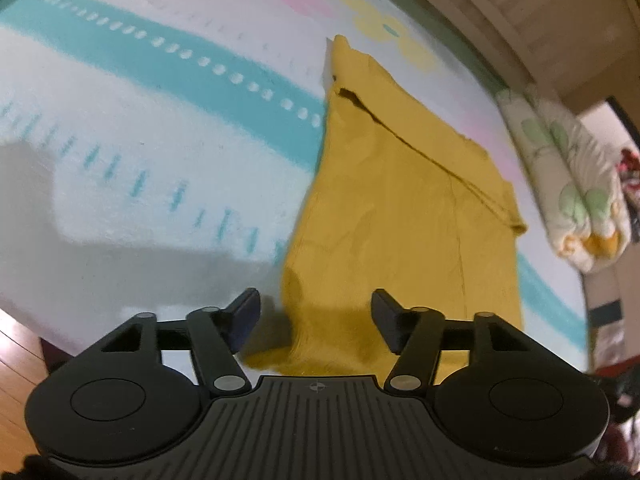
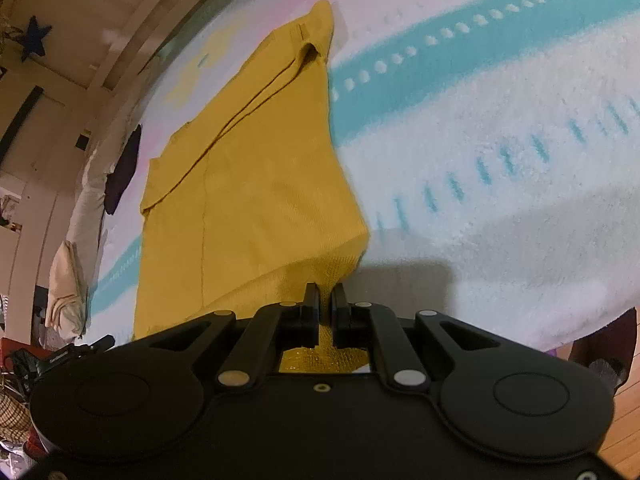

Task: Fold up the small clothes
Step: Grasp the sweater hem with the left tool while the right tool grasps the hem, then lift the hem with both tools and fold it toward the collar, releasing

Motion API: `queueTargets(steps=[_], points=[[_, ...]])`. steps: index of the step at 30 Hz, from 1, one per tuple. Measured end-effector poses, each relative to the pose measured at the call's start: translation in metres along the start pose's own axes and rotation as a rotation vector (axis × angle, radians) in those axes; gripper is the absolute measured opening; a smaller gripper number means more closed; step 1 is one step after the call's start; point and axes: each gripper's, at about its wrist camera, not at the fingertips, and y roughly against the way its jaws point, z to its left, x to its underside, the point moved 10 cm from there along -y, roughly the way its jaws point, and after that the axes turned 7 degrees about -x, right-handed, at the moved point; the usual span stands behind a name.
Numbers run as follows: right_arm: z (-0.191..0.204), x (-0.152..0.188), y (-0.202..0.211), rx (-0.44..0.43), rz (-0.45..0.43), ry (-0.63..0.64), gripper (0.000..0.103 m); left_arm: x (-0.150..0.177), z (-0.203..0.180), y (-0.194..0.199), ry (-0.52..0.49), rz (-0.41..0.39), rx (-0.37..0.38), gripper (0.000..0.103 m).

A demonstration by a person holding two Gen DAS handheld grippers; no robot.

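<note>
Mustard-yellow knit top [image 1: 400, 208] is lying mostly flat on a fluffy white blanket [image 1: 140, 168] with teal stripes and dots, one sleeve folded in across the body. Right gripper [image 2: 325, 300] has its fingers pinched nearly together on the near hem corner, yellow knit showing between the pads. Left gripper [image 1: 316, 316] sits over the other near corner with its fingers spread wide, fabric between them but neither pad pressing on it. Rolled floral bedding [image 1: 576, 184] sits off by the blanket's edge.
</note>
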Motion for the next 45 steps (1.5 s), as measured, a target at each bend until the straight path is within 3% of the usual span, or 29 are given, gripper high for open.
queueTargets(steps=[6,9,12,15,20,25,33,45], points=[[0.000,0.001,-0.001,0.003,0.012,0.007,0.014,0.013,-0.010,-0.014,-0.051,0.073,0.017,0.064],[0.001,0.001,-0.001,-0.002,0.013,0.014,0.014,0.019,-0.019,-0.029,-0.090,0.107,0.034,0.061],[0.001,0.001,-0.002,-0.008,0.012,0.015,0.014,0.015,-0.029,-0.031,-0.086,0.093,0.077,0.005],[-0.001,-0.004,0.002,-0.032,-0.018,-0.005,0.014,0.000,-0.044,-0.012,-0.086,0.002,0.172,0.005],[0.008,-0.024,0.009,-0.104,-0.110,-0.027,0.014,-0.026,-0.037,0.001,0.073,-0.073,0.277,0.005],[0.025,-0.050,0.010,-0.175,-0.188,-0.052,0.014,-0.058,-0.048,0.000,0.081,-0.110,0.277,0.005],[0.034,-0.104,0.005,-0.191,-0.297,-0.094,0.014,-0.123,-0.078,0.002,0.070,-0.164,0.321,0.005],[0.042,-0.206,-0.039,-0.146,-0.321,-0.089,0.014,-0.203,-0.091,-0.053,0.125,-0.182,0.319,0.005]])
